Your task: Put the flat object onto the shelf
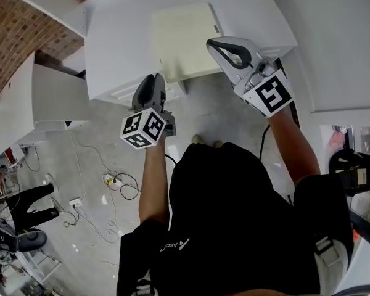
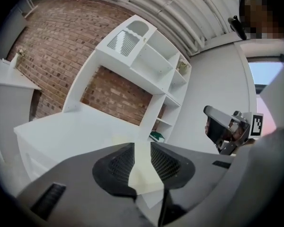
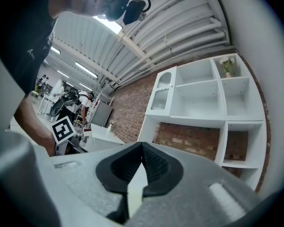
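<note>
Two hand-held grippers are seen in the head view. The left hand-held gripper (image 1: 153, 82) is placed left of centre, by the near edge of a white tabletop (image 1: 123, 48). The right hand-held gripper (image 1: 214, 47) is placed right of centre, higher in the frame. The flat object (image 1: 184, 39), pale cream, is lying on the tabletop at upper centre, between the two tips and, as far as can be judged, touched by neither. The shelf's compartments are not shown here.

In the left gripper view the jaws are parted only narrowly and nothing is pressed by the pads. The flat object (image 2: 143, 174) is glimpsed through the gap, low in the frame. The white shelf (image 2: 154, 63) is seen at centre, tilted, against a brick wall (image 2: 52, 56), with the right hand-held gripper at the right edge.

In the right gripper view the jaws are closed together, tip on tip. A cream sliver is seen below them; it is judged to be the flat object lying beneath rather than anything gripped. The shelf's open compartments (image 3: 199, 98) are laid out plainly at right, which the head view withholds. Only the head view gives the flat object's full outline.

Trouble is to be expected at the pick-up. No raised edge is offered by a thing lying flush, so it may be skated over by narrow jaws or shoved across the tabletop. If it is pinched shallowly at one edge, it could droop and slip during the lift to the shelf.
</note>
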Action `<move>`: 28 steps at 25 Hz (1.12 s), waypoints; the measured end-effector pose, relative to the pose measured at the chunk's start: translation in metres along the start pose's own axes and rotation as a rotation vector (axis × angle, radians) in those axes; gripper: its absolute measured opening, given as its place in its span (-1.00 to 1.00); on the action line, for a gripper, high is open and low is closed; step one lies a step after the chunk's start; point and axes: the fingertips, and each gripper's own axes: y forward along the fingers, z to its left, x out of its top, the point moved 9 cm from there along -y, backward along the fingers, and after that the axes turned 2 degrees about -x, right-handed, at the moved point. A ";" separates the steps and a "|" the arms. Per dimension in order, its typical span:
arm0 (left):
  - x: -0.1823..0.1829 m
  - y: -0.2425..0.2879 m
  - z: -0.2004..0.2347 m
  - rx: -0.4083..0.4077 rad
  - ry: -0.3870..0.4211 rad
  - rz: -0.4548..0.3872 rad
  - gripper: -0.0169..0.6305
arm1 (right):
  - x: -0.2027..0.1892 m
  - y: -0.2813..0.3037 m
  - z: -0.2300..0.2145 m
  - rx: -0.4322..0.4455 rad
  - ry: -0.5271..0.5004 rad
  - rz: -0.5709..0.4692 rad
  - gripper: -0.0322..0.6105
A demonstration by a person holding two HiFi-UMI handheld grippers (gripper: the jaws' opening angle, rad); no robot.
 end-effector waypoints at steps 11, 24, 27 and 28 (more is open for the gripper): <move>-0.047 0.040 0.045 0.002 -0.385 0.140 -0.07 | -0.006 0.022 -0.007 0.006 -0.013 0.001 -0.90; -0.100 0.076 0.078 0.013 -0.723 0.172 0.22 | -0.013 0.014 -0.019 0.034 -0.025 0.061 -0.90; -0.107 0.084 0.082 -0.020 -0.785 0.173 0.23 | -0.016 0.012 -0.020 0.031 -0.022 0.079 -0.90; -0.109 0.086 0.082 -0.029 -0.799 0.176 0.23 | -0.016 0.011 -0.021 0.030 -0.021 0.082 -0.90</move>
